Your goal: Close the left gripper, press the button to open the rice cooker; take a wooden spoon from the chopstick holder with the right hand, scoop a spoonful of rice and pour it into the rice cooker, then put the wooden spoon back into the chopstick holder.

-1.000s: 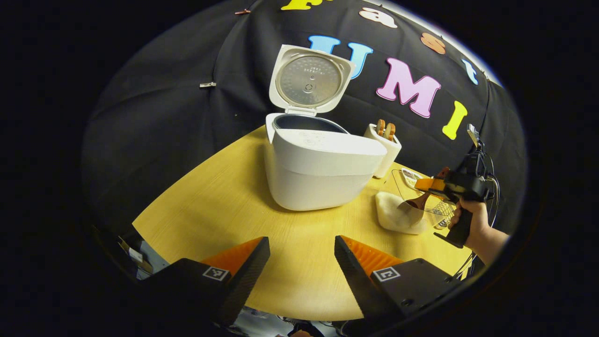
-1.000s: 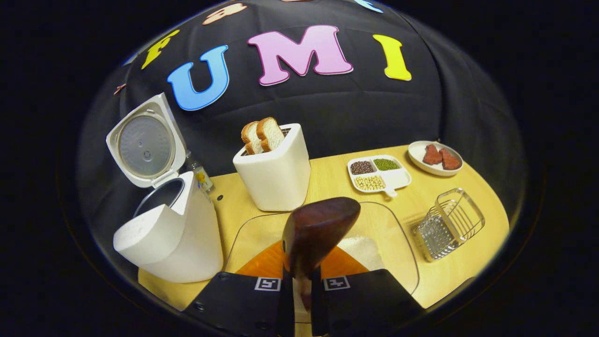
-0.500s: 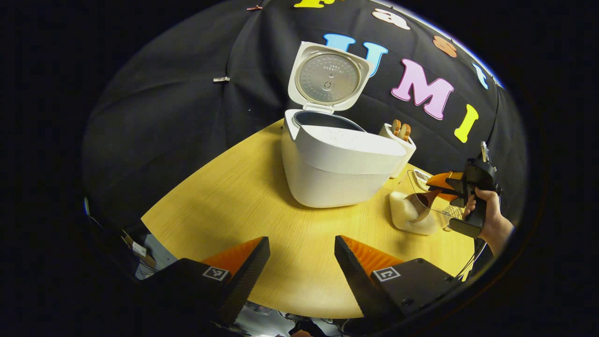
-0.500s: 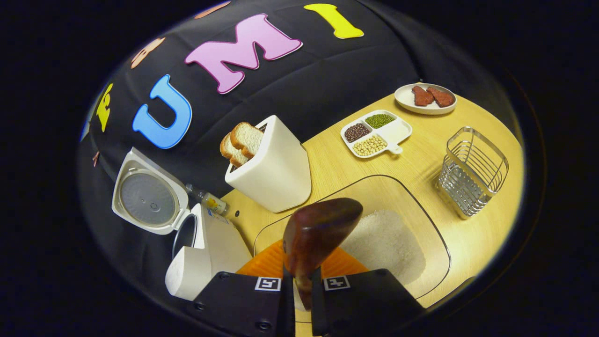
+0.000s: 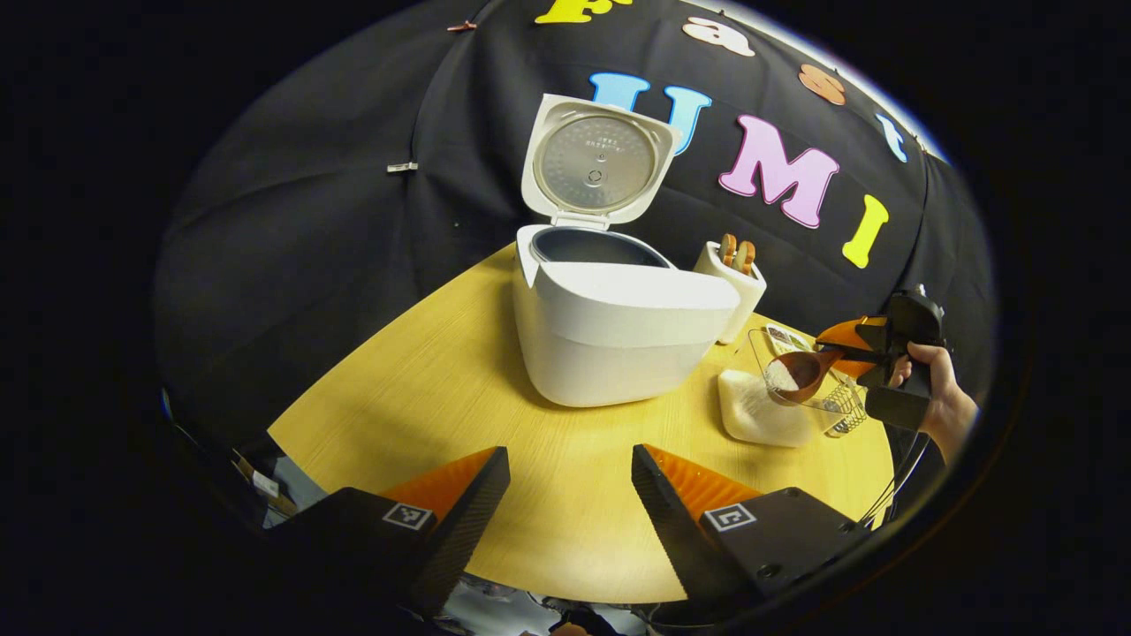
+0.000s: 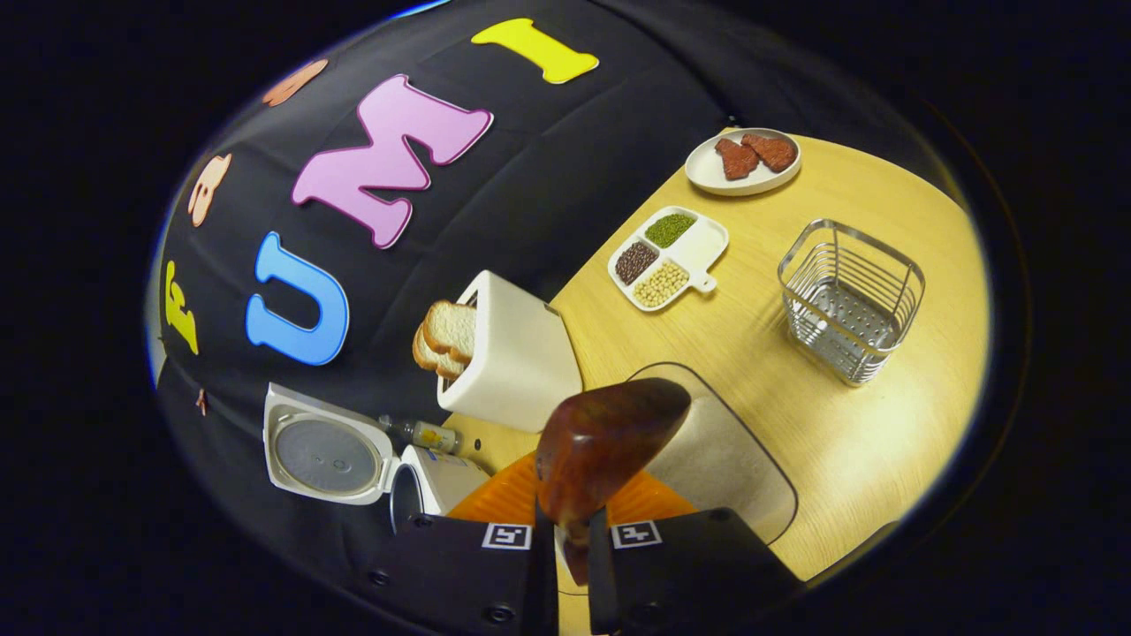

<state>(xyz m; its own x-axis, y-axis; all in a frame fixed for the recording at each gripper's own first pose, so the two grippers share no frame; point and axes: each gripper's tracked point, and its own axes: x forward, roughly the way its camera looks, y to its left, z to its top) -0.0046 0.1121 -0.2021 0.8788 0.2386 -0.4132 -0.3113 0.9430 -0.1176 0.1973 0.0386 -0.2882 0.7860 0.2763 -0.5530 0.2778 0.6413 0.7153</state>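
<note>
The wooden spoon (image 5: 798, 372), clamped in the right gripper (image 6: 571, 565) and loaded with rice (image 5: 779, 375), should be kept level and carried over the open rice cooker (image 5: 618, 331); the left gripper (image 5: 570, 481) is held open.

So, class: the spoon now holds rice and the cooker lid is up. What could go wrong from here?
1. The wooden spoon carries rice and is pinched only at its handle by the right gripper; a tilt could spill rice onto the table.
2. The rice cooker stands apart from the rice container, so rice may drop on the way.
3. The raised lid could be bumped.
</note>
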